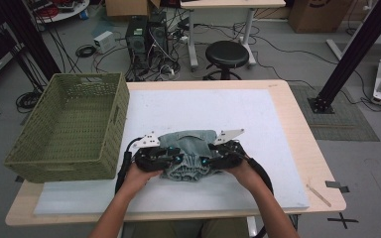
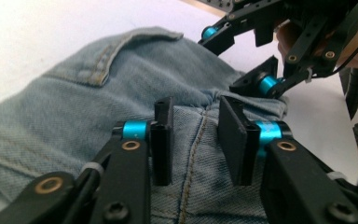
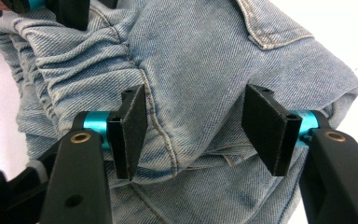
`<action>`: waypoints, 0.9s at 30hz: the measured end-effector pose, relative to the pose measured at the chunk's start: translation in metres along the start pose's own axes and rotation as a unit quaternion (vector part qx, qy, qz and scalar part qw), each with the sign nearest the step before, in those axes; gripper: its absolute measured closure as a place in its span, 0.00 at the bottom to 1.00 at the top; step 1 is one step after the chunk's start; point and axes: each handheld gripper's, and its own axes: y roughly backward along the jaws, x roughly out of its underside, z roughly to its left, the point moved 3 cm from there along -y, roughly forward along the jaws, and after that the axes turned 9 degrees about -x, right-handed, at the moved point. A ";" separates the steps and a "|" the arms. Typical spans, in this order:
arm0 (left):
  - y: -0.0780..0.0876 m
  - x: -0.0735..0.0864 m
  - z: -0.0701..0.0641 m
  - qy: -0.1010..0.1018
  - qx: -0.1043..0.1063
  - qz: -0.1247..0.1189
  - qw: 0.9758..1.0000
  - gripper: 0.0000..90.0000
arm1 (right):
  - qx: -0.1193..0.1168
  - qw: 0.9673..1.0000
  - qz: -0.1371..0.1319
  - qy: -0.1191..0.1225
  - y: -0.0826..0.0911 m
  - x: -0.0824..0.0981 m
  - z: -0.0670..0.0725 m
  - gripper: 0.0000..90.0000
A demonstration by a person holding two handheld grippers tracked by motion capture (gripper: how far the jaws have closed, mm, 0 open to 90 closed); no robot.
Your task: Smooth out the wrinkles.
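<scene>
A folded pair of light blue denim jeans lies on the white mat near the front of the table. Both hands hold their grippers at its near edge, pointing toward each other. My left gripper is open over the denim; in the left gripper view a seam runs through the gap between its pads, which do not press it. My right gripper is also open. In the right gripper view its pads stand wide apart on either side of a fold of the jeans beside the gathered waistband.
A green woven basket stands on the table's left part, close to the left hand. The white mat reaches back to the far edge. A thin wooden stick lies at the front right corner. A stool stands beyond the table.
</scene>
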 end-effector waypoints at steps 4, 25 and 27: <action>-0.001 0.011 0.002 0.009 -0.005 0.002 1.000 0.80 | 0.000 1.000 0.002 -0.007 -0.003 0.003 0.000 0.46; 0.027 -0.016 0.013 0.032 -0.060 -0.093 0.993 0.27 | 0.049 0.995 -0.082 -0.022 0.050 0.017 -0.006 0.24; 0.028 -0.017 0.012 0.028 -0.063 -0.092 0.993 0.27 | 0.055 0.994 -0.088 -0.025 0.056 0.022 -0.008 0.24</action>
